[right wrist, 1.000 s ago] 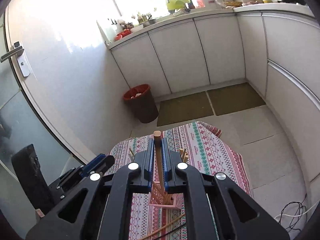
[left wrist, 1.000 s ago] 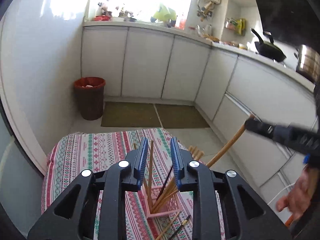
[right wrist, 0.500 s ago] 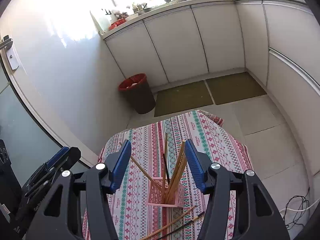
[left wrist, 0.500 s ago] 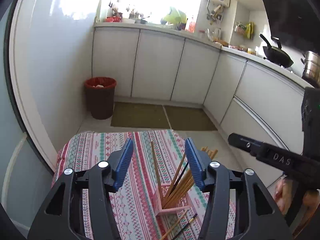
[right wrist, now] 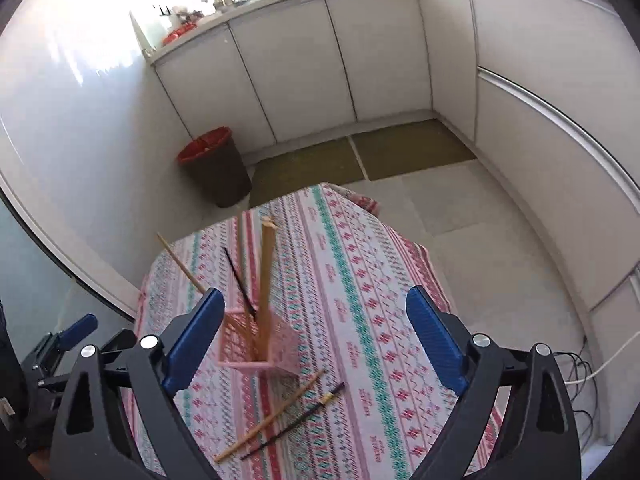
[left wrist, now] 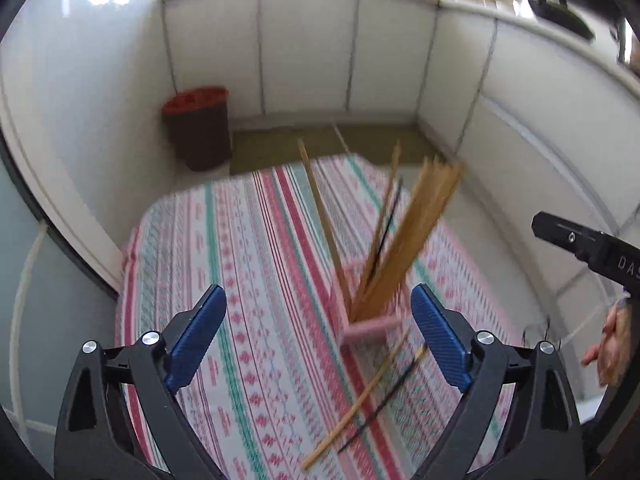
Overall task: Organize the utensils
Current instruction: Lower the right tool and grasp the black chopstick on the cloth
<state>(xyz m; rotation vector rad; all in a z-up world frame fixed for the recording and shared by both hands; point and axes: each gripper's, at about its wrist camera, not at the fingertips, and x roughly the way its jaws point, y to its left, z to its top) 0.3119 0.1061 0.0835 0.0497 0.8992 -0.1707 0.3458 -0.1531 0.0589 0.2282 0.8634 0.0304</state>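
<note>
A pink slotted holder (left wrist: 370, 326) (right wrist: 260, 346) stands on the striped tablecloth (left wrist: 256, 280) (right wrist: 360, 280) and holds several wooden chopsticks (left wrist: 412, 236) (right wrist: 266, 284) and a black one. A wooden chopstick (left wrist: 356, 400) (right wrist: 272, 418) and a black chopstick (left wrist: 384, 404) (right wrist: 296, 426) lie loose on the cloth beside it. My left gripper (left wrist: 318, 336) is open and empty above the holder. My right gripper (right wrist: 314, 338) is open and empty above it too. The right gripper's body (left wrist: 588, 246) shows at the left view's right edge.
A brown bin with a red liner (left wrist: 198, 128) (right wrist: 216, 166) stands on the floor by the white cabinets (right wrist: 360, 60). Green floor mats (right wrist: 360, 156) lie beyond the table. Cables (right wrist: 580, 384) lie on the floor at right. The table's far edge drops to the tiled floor.
Both grippers opened wide and let go of their chopsticks, which now stand in the holder. Both cameras tilted down toward the table.
</note>
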